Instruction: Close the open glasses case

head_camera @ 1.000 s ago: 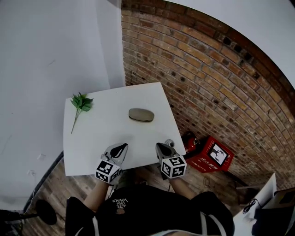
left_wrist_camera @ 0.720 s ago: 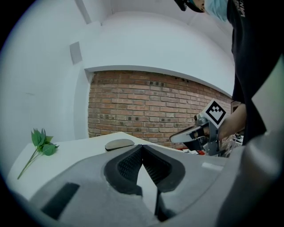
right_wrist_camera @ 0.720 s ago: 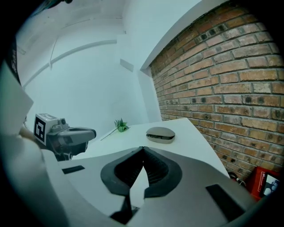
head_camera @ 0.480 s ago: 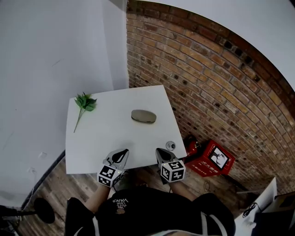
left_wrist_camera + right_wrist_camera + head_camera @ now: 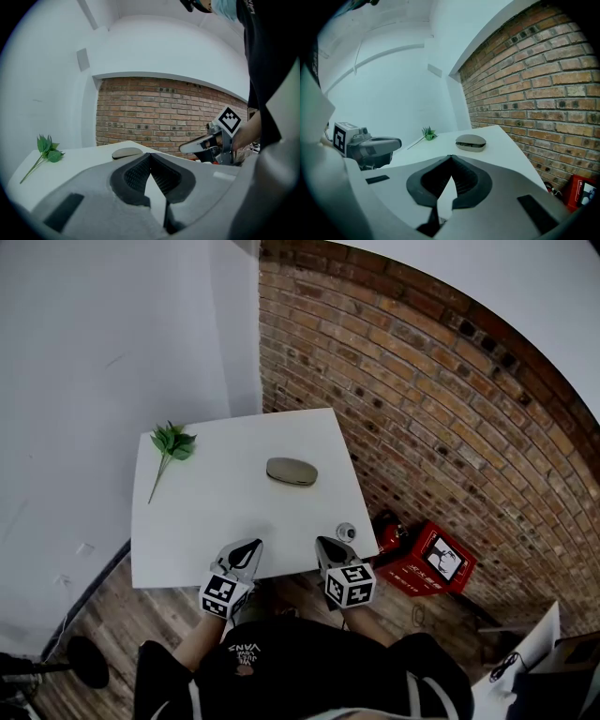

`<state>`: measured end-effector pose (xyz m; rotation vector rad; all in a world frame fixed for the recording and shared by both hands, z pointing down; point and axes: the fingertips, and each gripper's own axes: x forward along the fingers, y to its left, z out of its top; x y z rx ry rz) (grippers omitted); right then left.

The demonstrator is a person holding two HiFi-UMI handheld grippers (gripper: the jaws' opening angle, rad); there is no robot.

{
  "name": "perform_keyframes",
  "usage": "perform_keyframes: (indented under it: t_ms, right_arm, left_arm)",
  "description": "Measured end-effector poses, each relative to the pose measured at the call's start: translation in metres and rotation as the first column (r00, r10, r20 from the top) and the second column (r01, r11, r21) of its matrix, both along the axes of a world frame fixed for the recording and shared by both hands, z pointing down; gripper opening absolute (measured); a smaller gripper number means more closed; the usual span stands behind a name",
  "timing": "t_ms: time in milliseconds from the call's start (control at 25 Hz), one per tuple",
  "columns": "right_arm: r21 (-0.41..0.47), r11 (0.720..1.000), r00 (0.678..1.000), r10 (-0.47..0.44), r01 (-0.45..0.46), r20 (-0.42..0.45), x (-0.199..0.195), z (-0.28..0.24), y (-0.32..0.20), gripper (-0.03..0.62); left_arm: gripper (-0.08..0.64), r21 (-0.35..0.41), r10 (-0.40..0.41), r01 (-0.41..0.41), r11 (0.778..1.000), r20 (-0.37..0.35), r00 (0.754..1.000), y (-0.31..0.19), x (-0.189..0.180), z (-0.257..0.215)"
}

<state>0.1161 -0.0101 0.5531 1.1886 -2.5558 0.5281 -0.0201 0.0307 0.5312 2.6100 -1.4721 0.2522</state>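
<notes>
At the far left of the white surface [image 5: 197, 521] lies a green leafy sprig [image 5: 169, 444], well apart from everything else. The left gripper [image 5: 250, 546] hovers over the near edge, its fingers [image 5: 140, 169] pressed together with nothing between them. Past it, towards the brick wall, the glasses case [image 5: 292, 471] lies flat on the surface, far from both tools. Its lid looks lowered, so the closing seems done or almost done. The right gripper view does show a dark line along the case's front [image 5: 470, 142]. It may be only the seam or a slight gap; at this range I cannot tell, and nothing inside shows. If it is a gap, a press on the lid is all that is left. The right gripper [image 5: 322, 543] matches the left: fingers [image 5: 461, 180] closed and empty. Beyond the surface's right edge a red box [image 5: 428, 562] sits on the floor.
</notes>
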Motion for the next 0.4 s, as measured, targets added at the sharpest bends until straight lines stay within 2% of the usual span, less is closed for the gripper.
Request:
perform_keyframes:
  t_ms: [400]
  right_arm:
    - [0.054,0.998,1.000,-0.016,0.016,-0.003,-0.002,-0.008,-0.010,-0.003]
  left_arm:
    - [0.011,0.021,0.024,-0.025,0.999,0.007,1.000,-0.007,0.010,-0.003]
